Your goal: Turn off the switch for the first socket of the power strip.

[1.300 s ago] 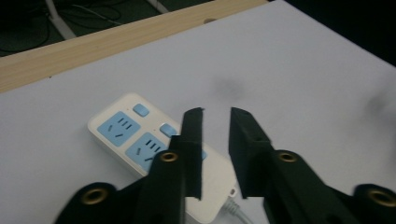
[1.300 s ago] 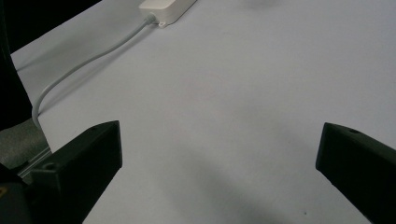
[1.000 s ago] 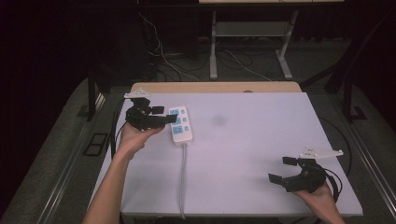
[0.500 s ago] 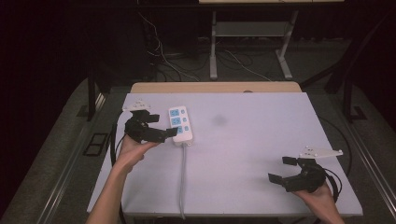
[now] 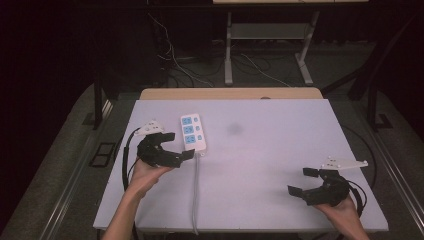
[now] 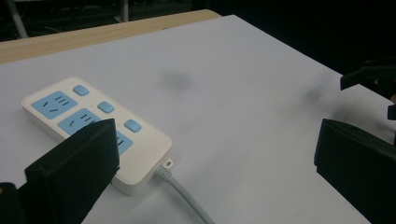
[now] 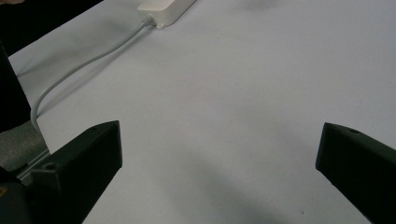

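- Left gripper (image 5: 181, 146) has just been opening; jaws wide, nothing between them, just beside the white power strip (image 5: 193, 132).
- Right gripper (image 5: 304, 182) gapes empty, well apart.
- Strip bears no readable writing.
- Left gripper view shows its blue sockets (image 6: 54, 102); right gripper view its grey cord (image 7: 84, 63).

Left gripper (image 5: 181, 145) drew back from the power strip (image 5: 193, 132) and opened wide.

A second earlier the left gripper sat over the strip's left edge near the table's far side; it then slid toward the person and slightly lower, ending just beside the strip's near left corner, clear of the white casing. Its jaws had just been opening and stood fully apart, with nothing between them in the left gripper view. The strip itself shifted, its near end and grey cord (image 5: 195, 190) settling a little closer to the person's side of the table.
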The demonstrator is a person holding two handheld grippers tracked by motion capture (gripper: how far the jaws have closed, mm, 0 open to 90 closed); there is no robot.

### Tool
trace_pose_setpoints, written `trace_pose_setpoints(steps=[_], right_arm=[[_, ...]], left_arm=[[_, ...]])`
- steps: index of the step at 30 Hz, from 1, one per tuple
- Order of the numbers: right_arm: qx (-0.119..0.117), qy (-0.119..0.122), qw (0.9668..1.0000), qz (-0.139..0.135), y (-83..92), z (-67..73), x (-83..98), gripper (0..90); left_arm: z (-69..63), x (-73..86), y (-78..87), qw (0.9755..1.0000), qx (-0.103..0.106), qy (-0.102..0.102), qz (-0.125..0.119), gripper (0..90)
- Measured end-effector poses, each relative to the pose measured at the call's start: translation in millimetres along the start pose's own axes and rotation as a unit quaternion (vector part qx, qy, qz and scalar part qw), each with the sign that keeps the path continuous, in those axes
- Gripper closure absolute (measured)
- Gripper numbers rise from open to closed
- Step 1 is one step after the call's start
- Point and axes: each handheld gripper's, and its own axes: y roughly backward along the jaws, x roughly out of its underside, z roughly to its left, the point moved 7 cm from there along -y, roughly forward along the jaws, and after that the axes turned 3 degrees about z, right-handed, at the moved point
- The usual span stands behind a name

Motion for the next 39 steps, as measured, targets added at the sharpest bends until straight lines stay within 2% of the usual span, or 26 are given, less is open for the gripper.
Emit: trace_pose_setpoints(steps=[7, 12, 22, 33, 39], right_arm=[[0.0, 0.0, 1.0, 0.001, -0.3, -0.1, -0.1, 0.1], [0.0, 0.0, 1.0, 0.0, -0.1, -0.2, -0.2, 0.2], [0.0, -0.001, 1.0, 0.001, -1.1, 0.0, 0.2, 0.2], [0.0, -0.005, 1.0, 0.0, -0.9, -1.0, 1.3, 0.2], [0.002, -0.006, 1.0, 0.001, -1.1, -2.5, 2.3, 0.2]], left_arm=[[-7.8, 11.9, -1.7, 1.0, 0.0, -0.009, -0.001, 0.0], [-14.0, 24.2, -4.4, 0.9999, 0.008, -0.013, 0.001, 0.0], [-21.5, 55.7, -6.6, 0.9995, 0.025, -0.005, 0.019, 0.0], [-12.8, 91.0, -3.7, 0.9987, 0.026, 0.018, 0.041, 0.1], [-8.2, 99.2, -4.9, 0.9981, 0.027, 0.029, 0.048, 0.0]])
